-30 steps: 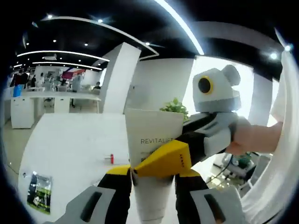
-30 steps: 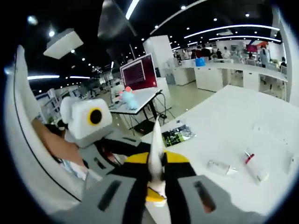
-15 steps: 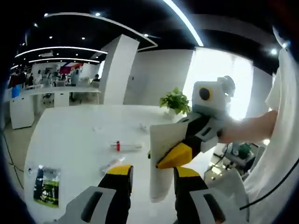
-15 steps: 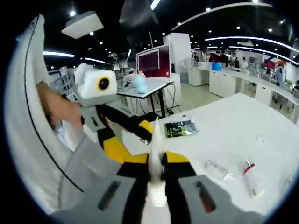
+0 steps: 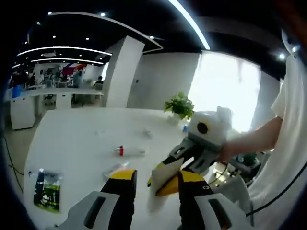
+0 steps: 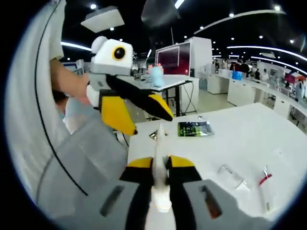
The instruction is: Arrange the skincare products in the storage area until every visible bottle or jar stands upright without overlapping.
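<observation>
A white flat skincare tube (image 5: 156, 196) hangs in the air above the white table (image 5: 72, 143), tilted, with my right gripper (image 5: 163, 178) shut on it, reaching in from the right. My left gripper (image 5: 157, 175) stands open, and the tube's lower end lies loose in the wide gap between its yellow tips. In the right gripper view the tube (image 6: 160, 143) shows edge-on, clamped in my right gripper (image 6: 159, 165). My left gripper (image 6: 152, 125) hovers above and to the left of it, jaws spread.
A small red-capped tube (image 5: 130, 151), a clear little bottle (image 5: 115, 168) and a green sachet (image 5: 46, 189) lie on the table. A potted plant (image 5: 180, 105) stands at its far edge. Beside me is a person's sleeve (image 6: 86, 163).
My left gripper has let go of the white tube and drawn back from it. The right gripper still holds the tube, now tilted and lower between the left jaws.
</observation>
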### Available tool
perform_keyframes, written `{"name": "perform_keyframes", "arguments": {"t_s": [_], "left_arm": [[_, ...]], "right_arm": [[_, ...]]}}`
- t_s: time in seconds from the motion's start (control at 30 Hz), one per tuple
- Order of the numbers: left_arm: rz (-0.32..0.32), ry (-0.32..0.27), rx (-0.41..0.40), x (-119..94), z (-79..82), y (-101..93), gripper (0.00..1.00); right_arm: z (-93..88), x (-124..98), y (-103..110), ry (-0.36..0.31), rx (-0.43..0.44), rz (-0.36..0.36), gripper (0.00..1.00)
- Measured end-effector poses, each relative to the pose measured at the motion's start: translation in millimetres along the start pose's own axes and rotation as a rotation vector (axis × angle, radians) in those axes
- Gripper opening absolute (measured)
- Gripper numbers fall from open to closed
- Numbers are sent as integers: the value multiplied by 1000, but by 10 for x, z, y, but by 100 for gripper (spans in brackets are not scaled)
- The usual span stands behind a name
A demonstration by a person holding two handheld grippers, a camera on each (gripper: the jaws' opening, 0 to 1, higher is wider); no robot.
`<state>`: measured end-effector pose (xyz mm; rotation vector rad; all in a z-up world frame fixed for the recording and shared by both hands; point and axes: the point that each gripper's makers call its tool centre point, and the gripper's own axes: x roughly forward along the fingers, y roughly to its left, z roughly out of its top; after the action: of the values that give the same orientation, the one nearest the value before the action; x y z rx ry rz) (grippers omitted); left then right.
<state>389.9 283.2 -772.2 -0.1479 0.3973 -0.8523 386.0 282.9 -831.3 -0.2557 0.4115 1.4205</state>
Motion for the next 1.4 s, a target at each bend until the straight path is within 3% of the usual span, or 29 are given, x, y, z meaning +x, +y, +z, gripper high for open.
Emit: {"name": "perform_keyframes", "arguments": {"t_s": [0.2,0.37,0.57,0.6,0.93,1.1,1.23,1.4], "left_arm": [[-32,10,6,36,-20,-83,34],[-53,27,29,77,-41,-135,34],[-68,41,30,95,-57,-169,34],[-68,42,31,95,-61,-171,34],[-97,72,45,125,-113,-246,33],[-118,95,62,163,-149,-297,33],[-148,135,93,207,-208,-353,33],[-190,257,248,294,-300,-362,34]], "right_arm": [[-43,-7,72,-42,-45,40,11],[-165,3,125,-17,-112,67,11],[-273,-23,135,-26,-97,84,12],[-232,-28,145,-59,-81,84,12],[-259,-90,133,-96,-10,96,14],[-333,-77,112,-64,14,81,27],[-375,-104,99,-52,43,63,28],[-583,-230,117,44,155,18,41]]}}
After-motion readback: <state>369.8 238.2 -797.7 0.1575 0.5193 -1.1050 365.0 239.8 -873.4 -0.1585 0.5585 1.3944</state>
